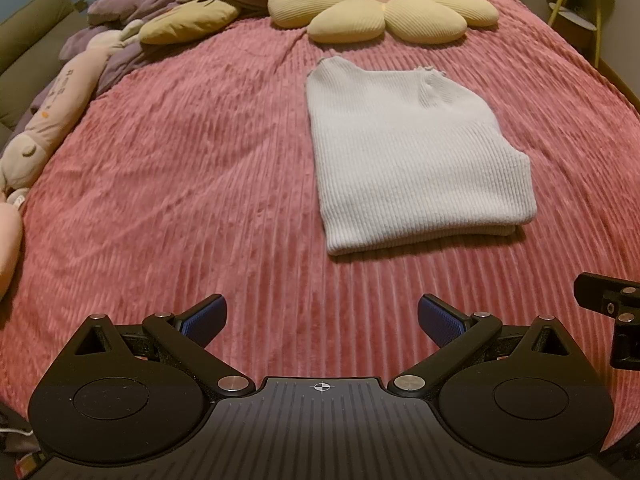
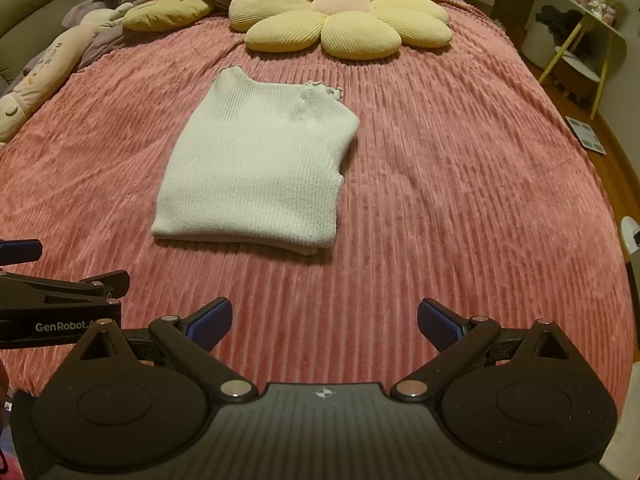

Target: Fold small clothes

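Pink ribbed bedspread (image 1: 180,168) fills both views. Left gripper (image 1: 322,320) and right gripper (image 2: 325,322) both hover with fingers spread wide, holding nothing. Folded white knit sweater (image 2: 256,168) lies ahead, flower cushion (image 2: 340,16) beyond it.

pink ribbed bed cover (image 1: 180,168) carries folded white sweater (image 1: 412,160), flower cushion (image 1: 384,4).

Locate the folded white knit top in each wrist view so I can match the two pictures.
Left wrist view: the folded white knit top lies right of centre on the pink blanket, ahead of the open left claw.
Right wrist view: it lies left of centre, ahead of the open right claw.
Shared landmark: the yellow flower cushion beyond the top's far edge.
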### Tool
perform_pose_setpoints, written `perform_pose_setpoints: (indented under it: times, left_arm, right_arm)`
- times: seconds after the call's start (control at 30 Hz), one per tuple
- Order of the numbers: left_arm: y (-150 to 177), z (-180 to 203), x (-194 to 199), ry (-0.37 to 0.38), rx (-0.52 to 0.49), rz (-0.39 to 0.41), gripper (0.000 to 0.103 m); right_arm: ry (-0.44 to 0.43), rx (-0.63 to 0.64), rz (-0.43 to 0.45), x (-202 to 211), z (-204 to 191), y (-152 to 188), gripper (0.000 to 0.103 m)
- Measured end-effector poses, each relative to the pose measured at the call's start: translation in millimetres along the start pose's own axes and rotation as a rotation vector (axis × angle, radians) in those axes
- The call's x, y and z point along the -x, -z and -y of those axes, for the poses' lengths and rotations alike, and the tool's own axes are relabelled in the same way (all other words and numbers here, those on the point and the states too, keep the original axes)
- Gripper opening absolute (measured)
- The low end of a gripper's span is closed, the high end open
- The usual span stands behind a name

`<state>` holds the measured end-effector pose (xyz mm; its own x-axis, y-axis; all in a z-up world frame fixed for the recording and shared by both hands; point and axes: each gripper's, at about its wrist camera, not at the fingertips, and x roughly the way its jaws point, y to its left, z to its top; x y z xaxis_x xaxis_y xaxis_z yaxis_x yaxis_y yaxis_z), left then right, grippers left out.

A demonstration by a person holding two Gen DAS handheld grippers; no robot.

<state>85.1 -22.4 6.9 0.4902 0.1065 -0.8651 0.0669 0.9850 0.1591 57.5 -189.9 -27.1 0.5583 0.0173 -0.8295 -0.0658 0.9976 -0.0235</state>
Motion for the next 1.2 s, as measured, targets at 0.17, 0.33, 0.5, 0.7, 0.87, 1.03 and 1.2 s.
perform_pose_setpoints:
  times: [0.17, 0.33, 0.5, 0.7, 0.87, 1.03, 1.2]
  left_arm:
    - [0.1, 0.5, 0.4, 0.002, 0.001, 0.000, 0.103]
    - [-1.2, 0.9, 0.4, 0.005, -0.003, 0.000, 0.103]
    - [-1.6, 1.9, 0.4, 0.003, -0.004, 0.000, 0.103]
    - [-1.6, 2.7, 0.5, 0.000, -0.007, 0.002, 0.103]
    - [-1.7, 3.0, 0.9, 0.000, -0.010, 0.001, 0.103]
    - [-1.1, 3.6, 1.2, -0.001, -0.010, 0.002, 0.103]
    - [-0.9, 3.2, 1.6, 0.001, -0.011, 0.003, 0.103]
  right_arm:
    - [0.001, -0.001, -0.001, 0.3, 1.1, -0.2, 0.099]
    - [0.001, -0.004, 0.004, 0.4, 3.6, -1.2, 0.099]
    - [-0.001, -0.014, 0.003, 0.1, 4.8, -0.9, 0.099]
    - [-0.002, -0.017, 0.002, 0.0, 5.2, -0.7, 0.099]
    - [-0.002, -0.017, 0.004, 0.7, 6.0, -0.3, 0.099]
    - [-0.002, -0.015, 0.004, 1.1, 6.5, -0.6, 0.099]
    - [-0.003, -0.016, 0.008, 3.3, 5.3, 0.4, 0.099]
